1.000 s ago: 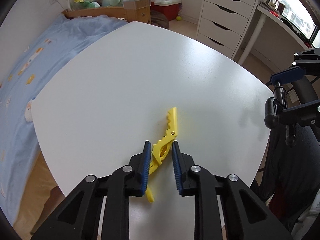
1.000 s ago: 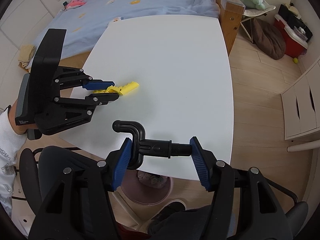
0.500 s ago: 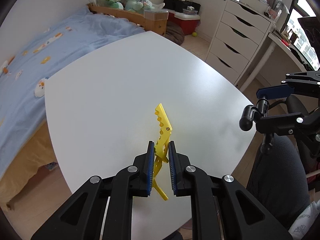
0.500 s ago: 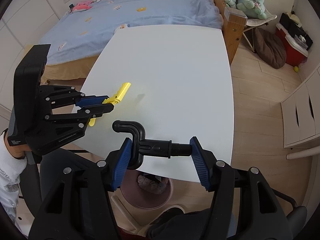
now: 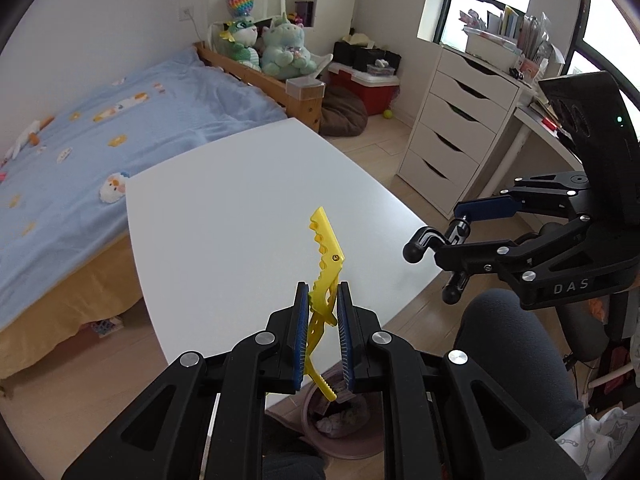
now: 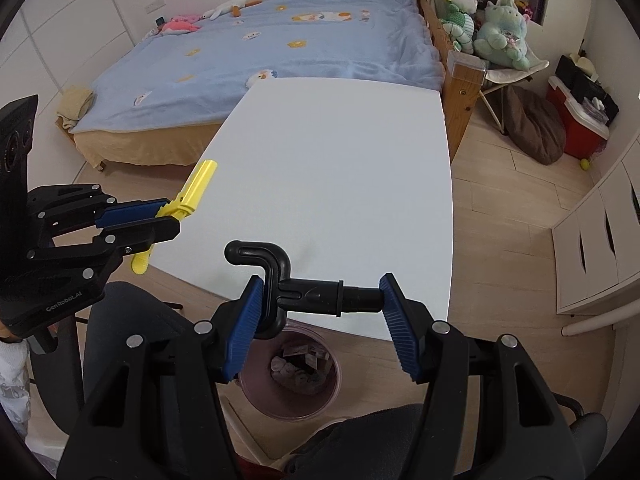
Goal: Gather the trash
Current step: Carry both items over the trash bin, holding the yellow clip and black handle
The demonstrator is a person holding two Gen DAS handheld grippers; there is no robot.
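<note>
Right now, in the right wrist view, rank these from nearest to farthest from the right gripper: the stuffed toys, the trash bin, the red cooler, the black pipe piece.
1. black pipe piece: clamped in the right gripper.
2. trash bin: just below it, on the floor under the table edge.
3. red cooler: far right, against the wall.
4. stuffed toys: top right, beyond the bed's footboard; close to the cooler's range, so tentative.

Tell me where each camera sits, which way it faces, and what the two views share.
Left wrist: on the left gripper, facing forward and down over the white table; its jaws pinch a yellow clip; a dark-trousered leg shows.
Right wrist: on the right gripper, facing down across the table towards the bed; its jaws clamp a black hooked part.
Shared: table, bed, pink bin, clip, each other's gripper.
</note>
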